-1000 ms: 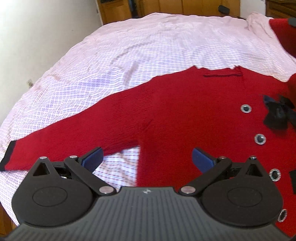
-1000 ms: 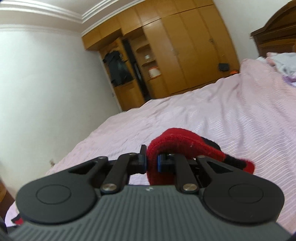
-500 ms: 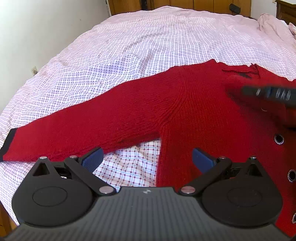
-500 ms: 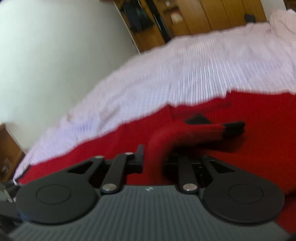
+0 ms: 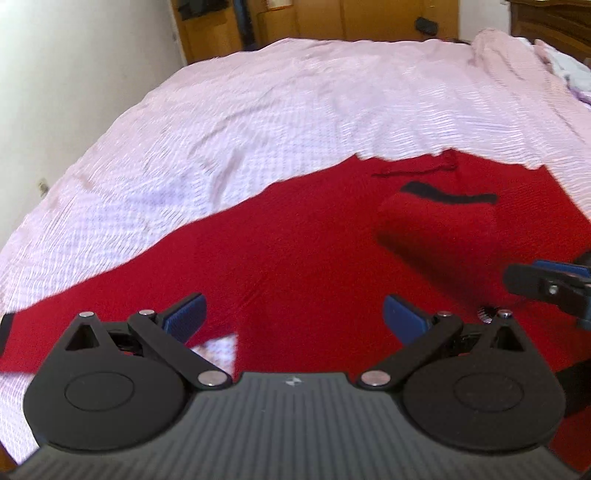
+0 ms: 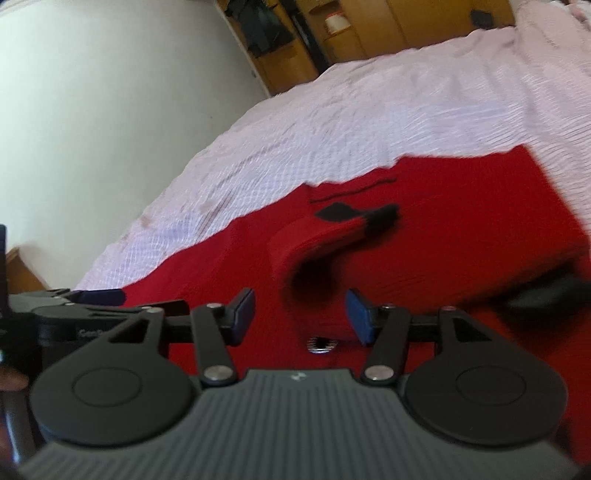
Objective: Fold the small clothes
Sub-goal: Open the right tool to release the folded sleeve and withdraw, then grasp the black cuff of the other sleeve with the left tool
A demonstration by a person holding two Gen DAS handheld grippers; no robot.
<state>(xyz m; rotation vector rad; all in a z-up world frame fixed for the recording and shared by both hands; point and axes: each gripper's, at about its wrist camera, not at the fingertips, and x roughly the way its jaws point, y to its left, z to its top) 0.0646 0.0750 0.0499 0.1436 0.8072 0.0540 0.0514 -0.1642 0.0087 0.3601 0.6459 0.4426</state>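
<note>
The red cardigan (image 5: 303, 251) lies flat on the bed, spread over the checked pink bedsheet (image 5: 295, 110); its folded sleeve (image 5: 436, 221), with a black cuff (image 5: 450, 194), rests on top of the body part, and in my right wrist view this sleeve (image 6: 314, 240) is a little blurred; the far edge of the cardigan runs as a slanted line against the sheet, and beyond it the sheet is open and wide up to the wooden wardrobe (image 5: 332, 18) and the white wall (image 5: 74, 74). My right gripper (image 6: 300, 314) has just been opening, its jaws now apart with nothing between them, only red knit and one button (image 6: 322, 344) below; my left gripper (image 5: 293, 314) stands with jaws wide apart over the cardigan, holding nothing; at its left finger a small patch of sheet shows through; the two grippers are near, each one seen at the side of the other's view.
</note>
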